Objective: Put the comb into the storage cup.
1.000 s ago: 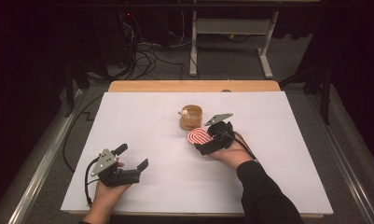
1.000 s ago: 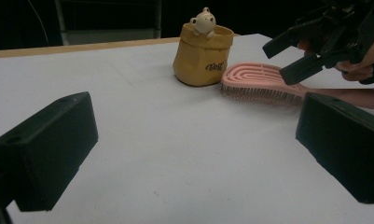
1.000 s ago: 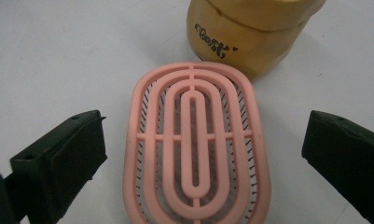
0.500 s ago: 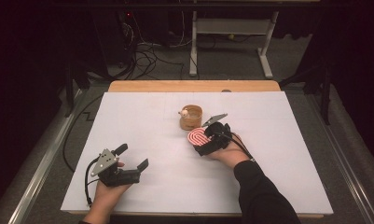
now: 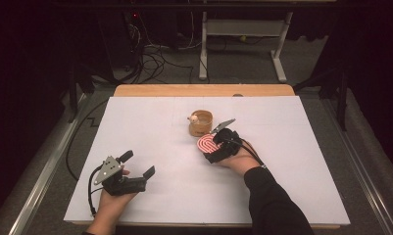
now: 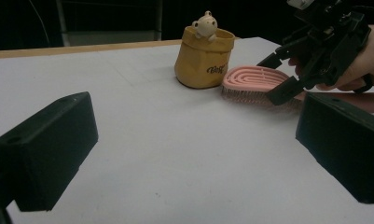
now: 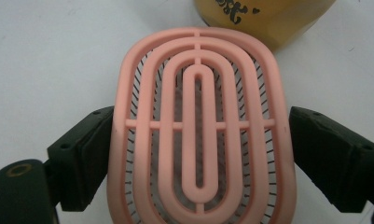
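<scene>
A pink oval hairbrush [image 7: 198, 70] lies bristles down on the white table, its tip next to a small yellow-brown pot [image 5: 201, 125] with a little bear figure [image 6: 206, 23] on its rim. My right gripper [image 7: 198, 149] straddles the brush head. Its jaws have just been closing on it. The left pad sits at the brush's edge and the right pad a sliver off, so it is open. The high view shows this gripper [image 5: 208, 147] over the brush [image 5: 207, 143]. My left gripper [image 5: 137, 164] rests open and empty near the front left.
The white sheet [image 5: 282, 161] covers the table, with a wooden strip [image 5: 204, 90] along the far edge. Beyond it are a dark floor, cables and a metal frame. In the left gripper view the right gripper [image 6: 275, 79] works just right of the pot [image 6: 203, 58].
The right hand has crept slightly left over the brush. The left hand and gripper have not moved.
</scene>
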The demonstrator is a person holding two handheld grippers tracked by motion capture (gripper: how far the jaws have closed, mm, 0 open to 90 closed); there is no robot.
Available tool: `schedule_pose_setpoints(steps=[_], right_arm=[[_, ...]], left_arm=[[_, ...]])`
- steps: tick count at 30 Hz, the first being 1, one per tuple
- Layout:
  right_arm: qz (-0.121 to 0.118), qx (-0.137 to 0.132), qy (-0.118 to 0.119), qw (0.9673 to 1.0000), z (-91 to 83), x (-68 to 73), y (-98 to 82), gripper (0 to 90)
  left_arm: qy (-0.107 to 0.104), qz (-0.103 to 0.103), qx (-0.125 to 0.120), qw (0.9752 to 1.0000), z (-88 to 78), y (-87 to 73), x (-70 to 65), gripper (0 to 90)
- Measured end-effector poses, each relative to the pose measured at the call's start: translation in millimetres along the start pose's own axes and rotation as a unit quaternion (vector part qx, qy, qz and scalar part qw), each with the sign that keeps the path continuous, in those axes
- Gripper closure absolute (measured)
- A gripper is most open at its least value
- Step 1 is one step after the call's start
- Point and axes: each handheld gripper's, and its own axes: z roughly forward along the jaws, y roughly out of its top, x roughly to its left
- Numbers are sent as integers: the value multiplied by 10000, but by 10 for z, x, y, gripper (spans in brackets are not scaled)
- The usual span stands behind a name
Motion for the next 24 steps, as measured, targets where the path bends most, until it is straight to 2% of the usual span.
schedule_pose_setpoints(steps=[7, 11, 24], right_arm=[[-98, 9, -59, 9999, 2, 28, 3, 163], [-58, 8, -73, 10000, 0, 33, 3, 192], [-74, 27, -18, 10000, -3, 18, 0, 196]], left_arm=[[7, -17, -14, 10000, 1, 0, -1, 0], [16, -30, -26, 10000, -3, 0, 4, 0], [35, -95, -58, 9999, -16, -3, 22, 0]])
